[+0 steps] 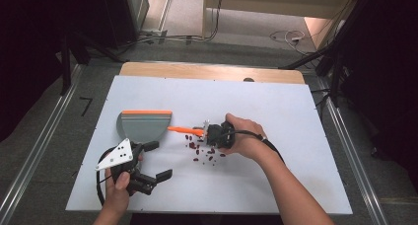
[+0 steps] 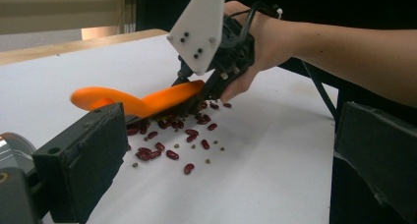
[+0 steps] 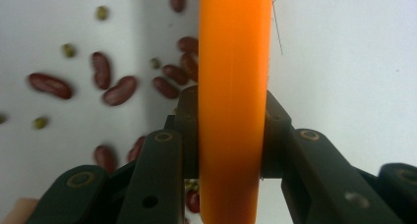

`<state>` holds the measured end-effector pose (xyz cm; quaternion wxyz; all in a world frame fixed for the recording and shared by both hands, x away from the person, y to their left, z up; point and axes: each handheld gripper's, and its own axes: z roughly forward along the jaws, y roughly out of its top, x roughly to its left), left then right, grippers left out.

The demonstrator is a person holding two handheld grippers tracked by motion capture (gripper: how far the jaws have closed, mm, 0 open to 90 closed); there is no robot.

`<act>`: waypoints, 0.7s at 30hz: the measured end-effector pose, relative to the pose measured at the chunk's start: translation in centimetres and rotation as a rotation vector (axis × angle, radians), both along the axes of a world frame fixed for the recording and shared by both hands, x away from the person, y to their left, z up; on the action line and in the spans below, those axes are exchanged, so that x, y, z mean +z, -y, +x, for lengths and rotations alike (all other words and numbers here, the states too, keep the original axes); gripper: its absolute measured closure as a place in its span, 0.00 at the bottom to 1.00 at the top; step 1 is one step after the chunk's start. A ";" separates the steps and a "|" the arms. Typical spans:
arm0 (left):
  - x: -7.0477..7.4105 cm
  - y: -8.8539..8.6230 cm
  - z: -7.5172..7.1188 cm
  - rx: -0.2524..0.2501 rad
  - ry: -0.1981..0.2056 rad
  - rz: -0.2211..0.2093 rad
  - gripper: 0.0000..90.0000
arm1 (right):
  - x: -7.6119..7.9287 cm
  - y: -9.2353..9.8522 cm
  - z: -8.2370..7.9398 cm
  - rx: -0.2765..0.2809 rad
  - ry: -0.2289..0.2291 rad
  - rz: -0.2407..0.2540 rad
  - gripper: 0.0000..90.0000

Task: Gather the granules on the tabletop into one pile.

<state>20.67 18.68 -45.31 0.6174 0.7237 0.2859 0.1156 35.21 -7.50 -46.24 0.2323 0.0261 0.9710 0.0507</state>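
Sweeping spilled beans with the orange brush.

The long orange plastic brush handle (image 3: 235, 106) is pinched tight in the right tongs (image 1: 209, 132), low over the middle of the white desk (image 1: 276, 111). Its dark bristle end sits among the small dark red beans (image 2: 167, 148) and tiny green ones scattered on the desk. The grey plastic dustpan with an orange edge (image 1: 144, 124) lies flat just to the left, near the beans but not touching them. The left tongs (image 1: 154, 161) are spread wide and hold nothing, close to the dustpan's near side. I think the sweeping is just getting going. Next, the brush should push the beans left into the dustpan, and the left tongs may need to hold it steady. Past the desk are a wooden strip, grey floor, cables and dark stands.
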 end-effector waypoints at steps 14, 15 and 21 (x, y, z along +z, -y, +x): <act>0.0 0.0 0.0 0.003 0.001 0.000 0.01 | 1.0 0.9 -0.6 0.022 0.054 0.073 0.76; 0.0 0.0 0.0 0.003 0.001 0.000 0.01 | 1.1 0.9 -0.4 0.017 0.057 0.080 0.76; -0.1 -0.1 0.0 0.004 0.000 0.001 0.01 | 1.9 -0.8 0.9 0.029 0.089 0.097 0.76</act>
